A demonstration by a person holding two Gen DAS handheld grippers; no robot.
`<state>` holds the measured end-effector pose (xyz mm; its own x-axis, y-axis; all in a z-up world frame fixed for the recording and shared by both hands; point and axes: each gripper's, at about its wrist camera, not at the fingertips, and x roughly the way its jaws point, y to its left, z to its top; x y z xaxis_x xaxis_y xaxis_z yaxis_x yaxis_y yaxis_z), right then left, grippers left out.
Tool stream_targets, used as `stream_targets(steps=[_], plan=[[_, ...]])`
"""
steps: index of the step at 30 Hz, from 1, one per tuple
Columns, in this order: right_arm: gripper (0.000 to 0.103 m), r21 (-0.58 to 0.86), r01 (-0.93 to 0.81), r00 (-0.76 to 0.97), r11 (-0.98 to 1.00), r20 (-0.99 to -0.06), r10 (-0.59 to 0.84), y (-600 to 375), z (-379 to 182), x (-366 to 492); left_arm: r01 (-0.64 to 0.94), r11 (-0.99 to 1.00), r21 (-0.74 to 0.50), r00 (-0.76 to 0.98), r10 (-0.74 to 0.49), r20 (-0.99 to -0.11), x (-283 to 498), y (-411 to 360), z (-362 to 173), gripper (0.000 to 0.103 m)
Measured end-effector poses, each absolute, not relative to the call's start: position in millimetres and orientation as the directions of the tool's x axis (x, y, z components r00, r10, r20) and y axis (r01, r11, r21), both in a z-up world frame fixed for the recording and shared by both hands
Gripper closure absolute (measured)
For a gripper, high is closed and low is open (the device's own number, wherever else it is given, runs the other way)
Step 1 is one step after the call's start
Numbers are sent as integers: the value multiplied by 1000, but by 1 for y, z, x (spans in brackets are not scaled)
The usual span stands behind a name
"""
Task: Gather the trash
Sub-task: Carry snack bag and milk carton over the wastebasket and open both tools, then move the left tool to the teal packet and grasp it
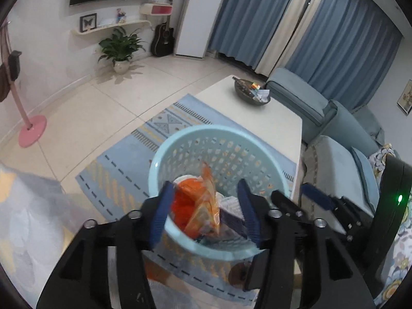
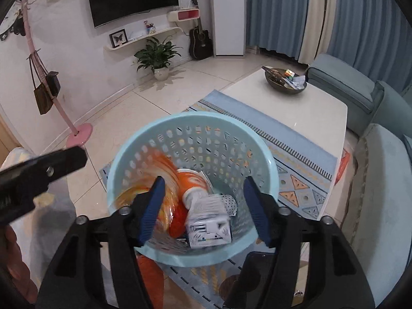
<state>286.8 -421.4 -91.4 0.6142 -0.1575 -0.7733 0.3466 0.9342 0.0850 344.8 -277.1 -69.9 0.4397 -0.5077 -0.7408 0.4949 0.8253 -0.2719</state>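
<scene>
A light blue perforated trash basket stands on the rug below both grippers. Inside it lie an orange cup, a white patterned box and an orange plastic wrapper, which is motion-blurred in the right wrist view and touches no finger. My left gripper is open above the basket with nothing between its blue pads. My right gripper is open above the basket too; it also shows at the right in the left wrist view.
A white coffee table with a dark bowl of small items stands beyond the basket. A blue sofa is at the right. A pink coat stand, a potted plant and a guitar stand by the far wall.
</scene>
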Motion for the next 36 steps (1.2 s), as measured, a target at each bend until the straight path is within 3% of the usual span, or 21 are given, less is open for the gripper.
stream_targets(steps=[8,18,27,32,36], plan=[[43,153,344,632,926,-767,-108,-415,-80,273,477,832,-283,460,-511,-726,322,-252,-57,42],[37,197,184,733,963,-681,0,-349,-27,260,366,892,-264,596,-443,-670,281,-167,-16,35],[29,219,1,781,976,-610,137,-271,-3,251,146,954,-263,737,-282,-614,244,-58,8,30],[27,234,-96,771,968,-597,220,-223,-8,249,-8,974,-226,792,-132,-596,227,5,14,20],[27,255,-164,738,953,-609,290,-180,-24,249,-154,965,-212,806,-2,-592,218,60,10,19]])
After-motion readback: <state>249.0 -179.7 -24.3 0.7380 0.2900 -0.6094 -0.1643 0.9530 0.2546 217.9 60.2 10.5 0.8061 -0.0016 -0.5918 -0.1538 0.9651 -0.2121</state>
